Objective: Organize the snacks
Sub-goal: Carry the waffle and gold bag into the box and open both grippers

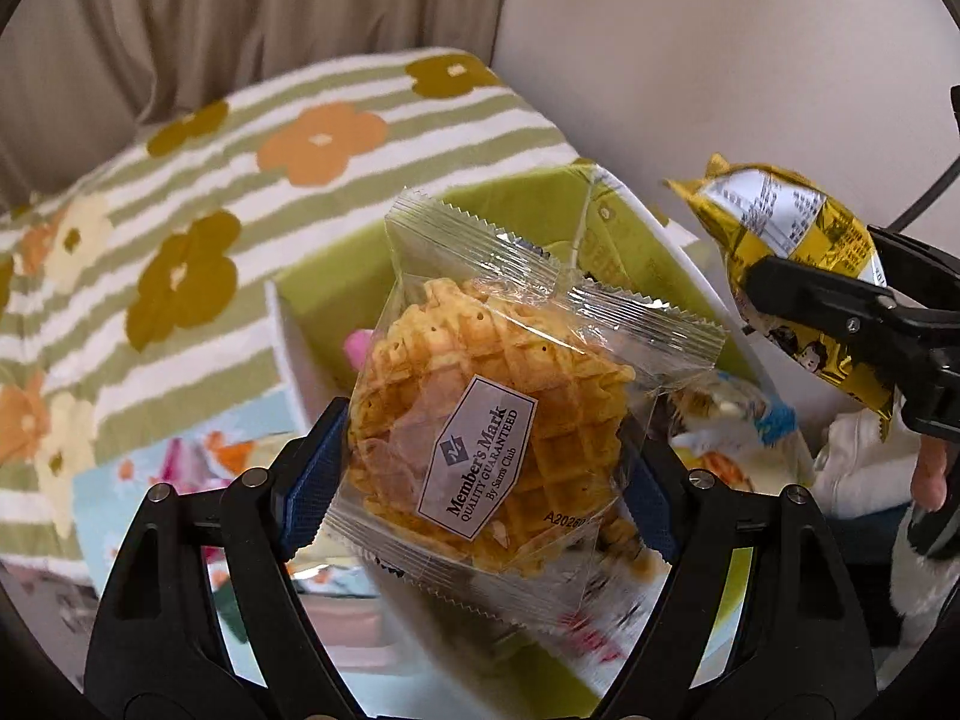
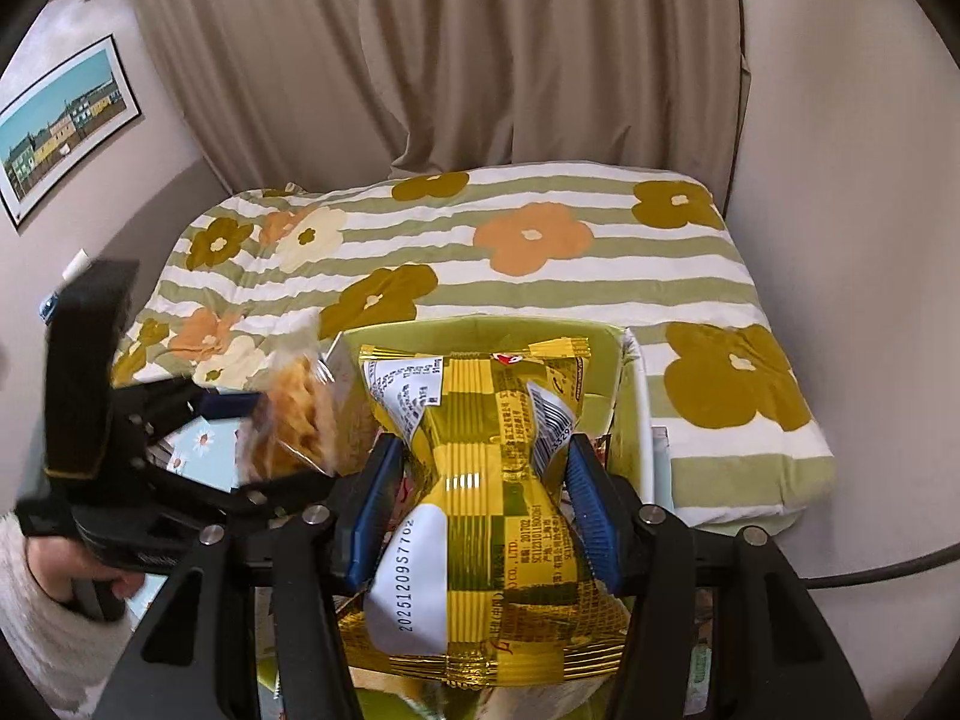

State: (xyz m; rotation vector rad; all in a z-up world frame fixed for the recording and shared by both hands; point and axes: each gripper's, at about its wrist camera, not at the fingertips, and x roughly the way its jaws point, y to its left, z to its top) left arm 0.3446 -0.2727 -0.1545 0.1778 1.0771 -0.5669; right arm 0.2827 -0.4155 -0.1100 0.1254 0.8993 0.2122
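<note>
Bed (image 2: 540, 276) with a striped, flower-printed cover fills the background; curtain (image 2: 480, 60) behind it, framed picture (image 2: 66, 126) on the wall to the left in the right wrist view.

Green bin (image 1: 480, 204) sits on the near part of the bed, open at the top. Other wrapped snacks lie inside it, partly hidden by what the claws carry; I cannot tell how many or how they are sorted. A light blue flowered packet (image 1: 180, 480) lies just beside the bin's left wall.

Right claw (image 2: 477, 504): blue pads pressed into the waist of a yellow snack bag (image 2: 480, 516), which bulges above and below the pinch. Firm hold. Bag is carried in the air over the bin's near end.

Left claw (image 1: 480, 474): pads set against both sides of a clear-wrapped waffle cookie packet (image 1: 498, 408), label facing the camera. Packet is held up off the bed, over the bin's left part. Pinch lands on the wrapper and the waffle's edge; grip looks lighter than the right one.

Step in hand, as I judge it: both snacks are picked up and in transit, neither yet set down. Blur on the far surroundings fits hands in motion.

Next move calls for: a chosen spot for each item, descent until the packet rests on something, then release. The two claws are close together, so one should go first. The waffle is brittle; no extra squeeze.
</note>
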